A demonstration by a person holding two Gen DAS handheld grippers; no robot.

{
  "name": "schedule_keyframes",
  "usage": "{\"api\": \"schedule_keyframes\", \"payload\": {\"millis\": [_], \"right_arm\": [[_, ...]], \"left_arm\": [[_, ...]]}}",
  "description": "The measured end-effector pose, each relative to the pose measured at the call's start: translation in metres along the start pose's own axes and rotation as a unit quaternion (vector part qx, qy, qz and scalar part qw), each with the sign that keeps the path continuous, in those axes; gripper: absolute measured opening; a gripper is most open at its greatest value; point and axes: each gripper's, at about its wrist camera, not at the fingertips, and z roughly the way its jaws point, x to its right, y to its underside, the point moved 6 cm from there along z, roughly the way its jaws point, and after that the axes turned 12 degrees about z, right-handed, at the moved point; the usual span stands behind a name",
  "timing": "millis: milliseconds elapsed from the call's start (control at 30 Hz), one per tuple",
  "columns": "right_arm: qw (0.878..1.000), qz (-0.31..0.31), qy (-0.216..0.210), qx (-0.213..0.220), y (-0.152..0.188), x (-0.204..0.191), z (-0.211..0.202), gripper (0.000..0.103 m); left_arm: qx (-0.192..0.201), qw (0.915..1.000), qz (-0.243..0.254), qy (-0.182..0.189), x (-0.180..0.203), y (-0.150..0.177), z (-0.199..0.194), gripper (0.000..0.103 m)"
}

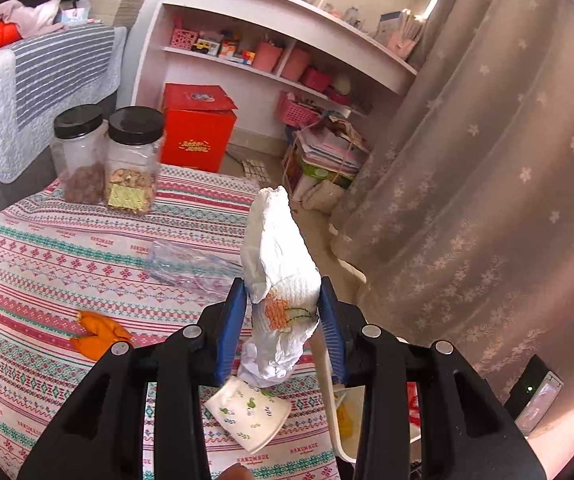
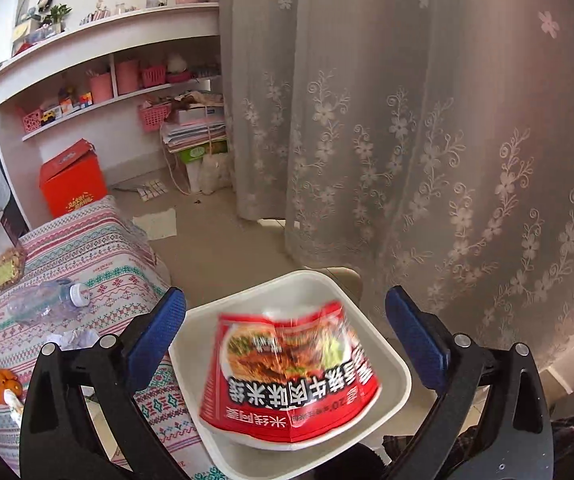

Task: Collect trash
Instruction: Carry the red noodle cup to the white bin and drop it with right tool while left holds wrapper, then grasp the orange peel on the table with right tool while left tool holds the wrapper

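My left gripper [image 1: 283,292] is shut on a crumpled white paper towel [image 1: 275,248] with an orange print, which stands up between the blue pads, above the table's right edge. Below it lie a flattened paper cup [image 1: 247,412], a small paper wad [image 1: 251,368], orange peel [image 1: 99,336] and a crushed clear bottle [image 1: 191,268]. My right gripper [image 2: 287,304] is open wide over a white bin [image 2: 391,352]. A red noodle package [image 2: 287,372], blurred, sits inside the bin, and neither pad touches it.
Two black-lidded jars [image 1: 131,160] stand at the far side of the patterned tablecloth [image 1: 47,264]. A red box [image 1: 197,132] and a pink shelf unit [image 1: 271,64] are behind. A lace curtain [image 1: 487,160] hangs close on the right, beside the bin rim [image 1: 329,400].
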Motion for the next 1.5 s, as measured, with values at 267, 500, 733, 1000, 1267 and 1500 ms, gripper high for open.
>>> {"api": "schedule_keyframes", "payload": {"millis": [267, 500, 733, 1000, 1267, 1500], "right_arm": [[0.999, 0.03, -0.001, 0.029, 0.008, 0.038, -0.021, 0.096], [0.999, 0.037, 0.012, 0.028, 0.009, 0.058, -0.021, 0.096], [0.999, 0.039, 0.009, 0.019, 0.01, 0.062, -0.016, 0.096], [0.999, 0.028, -0.018, 0.003, 0.015, 0.043, -0.016, 0.096], [0.998, -0.018, -0.063, -0.017, 0.031, 0.004, -0.023, 0.096], [0.991, -0.06, -0.102, -0.055, 0.05, -0.03, -0.027, 0.096]], "left_arm": [[-0.047, 0.9941, 0.048, 0.085, 0.08, 0.011, 0.043, 0.037], [-0.094, 0.9857, 0.058, 0.127, 0.124, 0.026, 0.083, 0.037], [-0.138, 0.975, 0.061, 0.163, 0.15, 0.045, 0.114, 0.067], [-0.133, 0.98, 0.047, 0.141, 0.125, 0.041, 0.1, 0.068], [-0.147, 0.9877, 0.041, 0.033, 0.07, 0.042, 0.087, 0.068], [-0.247, 0.9647, -0.036, -0.083, -0.039, 0.079, 0.085, 0.068]]}}
